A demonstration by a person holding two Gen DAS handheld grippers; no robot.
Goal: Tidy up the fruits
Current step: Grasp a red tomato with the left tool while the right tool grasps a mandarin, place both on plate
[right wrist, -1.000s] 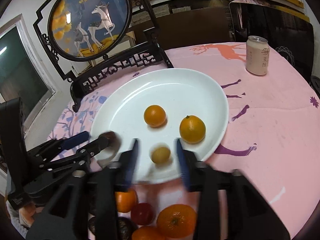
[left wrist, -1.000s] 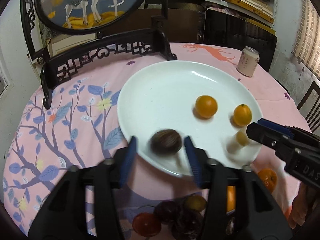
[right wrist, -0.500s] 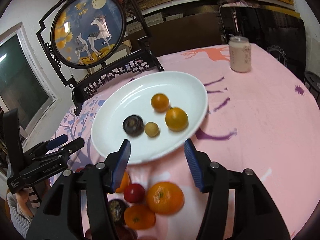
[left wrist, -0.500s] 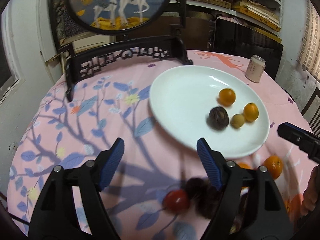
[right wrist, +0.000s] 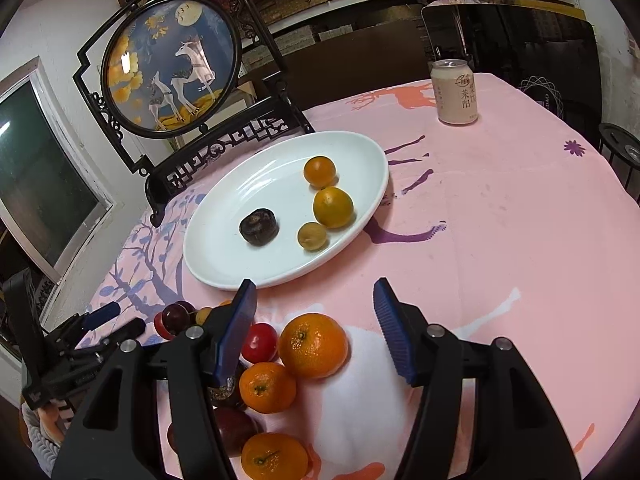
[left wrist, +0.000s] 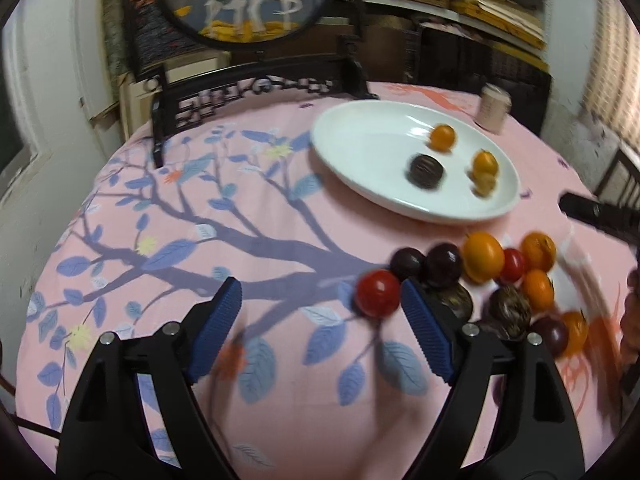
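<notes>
Now, change: both tongs back off the plate, unlike a second ago when each straddled a fruit over it; dark fruit and small yellow fruit left lying on the plate.
Meaning: two more drops look done; four fruits plated, pile next.
Left tongs: open wide, empty, over bare cloth just left of the pile.
Right tongs: open, empty, above the pile, big orange partly between the blue pads.
Plate contents: two oranges, dark fruit, yellow fruit; left half bare, room to set more.
Pile: oranges, red tomato, dark plums, huddled touching on the surface near its front edge, just short of the plate rim.
Edges: pile close to the surface's near edge; likely roll-off if nudged outward.
Open room: wide cloth on the left and right; can and screen stand well apart at the back.
</notes>
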